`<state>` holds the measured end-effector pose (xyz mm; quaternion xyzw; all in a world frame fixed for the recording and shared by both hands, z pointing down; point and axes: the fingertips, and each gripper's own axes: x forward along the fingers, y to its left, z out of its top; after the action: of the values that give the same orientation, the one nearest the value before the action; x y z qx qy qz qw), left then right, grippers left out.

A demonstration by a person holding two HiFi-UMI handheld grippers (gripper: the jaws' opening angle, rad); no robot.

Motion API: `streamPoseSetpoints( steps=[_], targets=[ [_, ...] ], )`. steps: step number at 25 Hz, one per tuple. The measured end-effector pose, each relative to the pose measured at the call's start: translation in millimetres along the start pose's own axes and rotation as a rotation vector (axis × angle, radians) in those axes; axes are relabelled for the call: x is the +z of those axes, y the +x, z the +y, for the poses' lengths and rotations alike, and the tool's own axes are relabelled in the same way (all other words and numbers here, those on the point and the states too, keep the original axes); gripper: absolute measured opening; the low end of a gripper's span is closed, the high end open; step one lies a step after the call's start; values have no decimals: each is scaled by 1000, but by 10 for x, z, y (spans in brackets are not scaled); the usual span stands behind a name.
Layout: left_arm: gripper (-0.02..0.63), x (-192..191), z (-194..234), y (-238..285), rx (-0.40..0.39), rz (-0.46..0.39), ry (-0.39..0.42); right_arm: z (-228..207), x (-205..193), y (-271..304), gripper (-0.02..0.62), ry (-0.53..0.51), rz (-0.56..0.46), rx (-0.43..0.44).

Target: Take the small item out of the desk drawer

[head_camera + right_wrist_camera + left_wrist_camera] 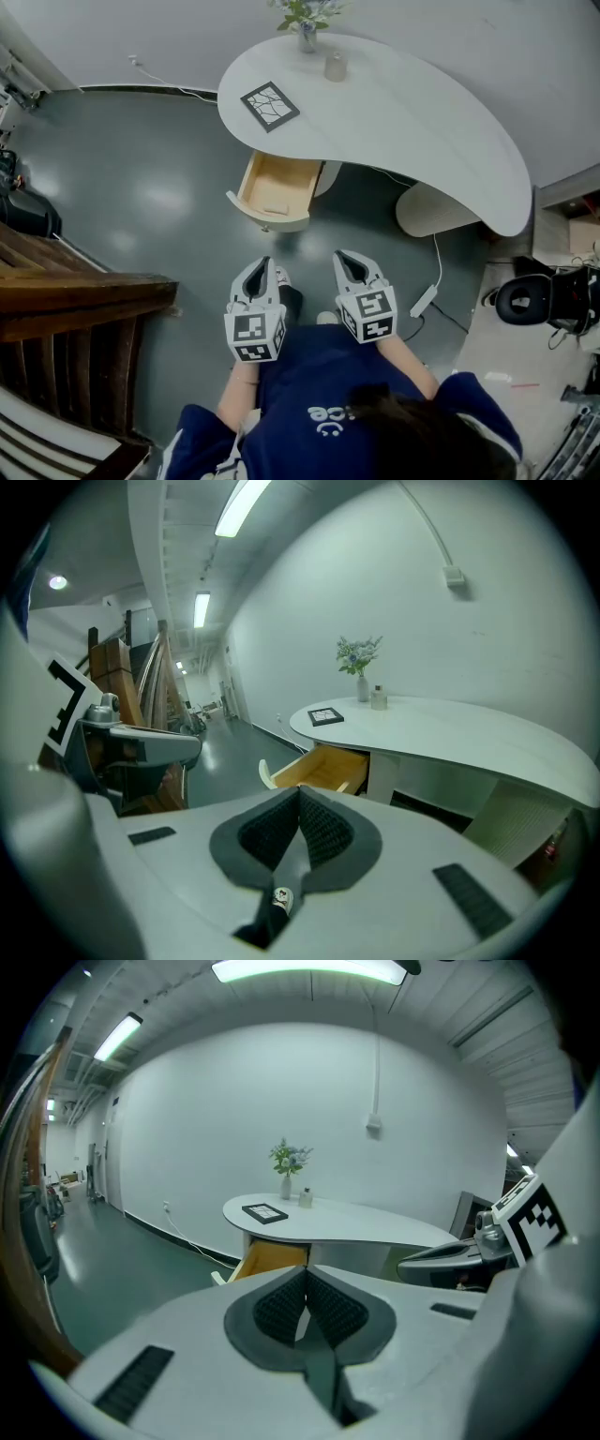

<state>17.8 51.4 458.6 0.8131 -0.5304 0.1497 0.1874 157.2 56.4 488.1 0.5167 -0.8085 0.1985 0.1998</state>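
The left gripper (pixel 306 1290) and the right gripper (pixel 299 812) are both pinched together with nothing between them, their dark ribbed pads meeting along a single seam inside smooth pale-grey plastic shells. The person holds them side by side in front of the body, tipped a little downward and aimed at the desk (pixel 403 117), which looks like a carrying posture for walking up rather than a reach. They are well apart from the furniture. The drawer (pixel 265 219) already stands pulled out from under the left end of the top, so I judge that opening is done and only the pick remains, and one pair of jaws must part first. It is a shallow box of warm, bare wood with a rounded cream front. A faint pale flat shape lies on its floor near that front and may be the small item, but it is too small to be sure. The top is a matte white kidney-shaped slab that carries a dark picture frame (pixel 270 105), a vase (pixel 307 37) of flowers and a small jar (pixel 336 66). The floor (pixel 141 178) is glossy grey-green.
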Motion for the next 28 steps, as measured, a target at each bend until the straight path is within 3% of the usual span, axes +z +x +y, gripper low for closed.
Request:
streamPoseSetpoints(
  steps=[16,24,28],
  targets=[
    [3,299,986,742,-154,57,-11,296,477,884,8,7,45,-75],
    [3,390,1063,805,-188,26,-52,385,603,985,9,-38,74,-41],
    [3,406,1123,819,-142,24,-74,391,686,1062,9,-54,78,8]
  ],
)
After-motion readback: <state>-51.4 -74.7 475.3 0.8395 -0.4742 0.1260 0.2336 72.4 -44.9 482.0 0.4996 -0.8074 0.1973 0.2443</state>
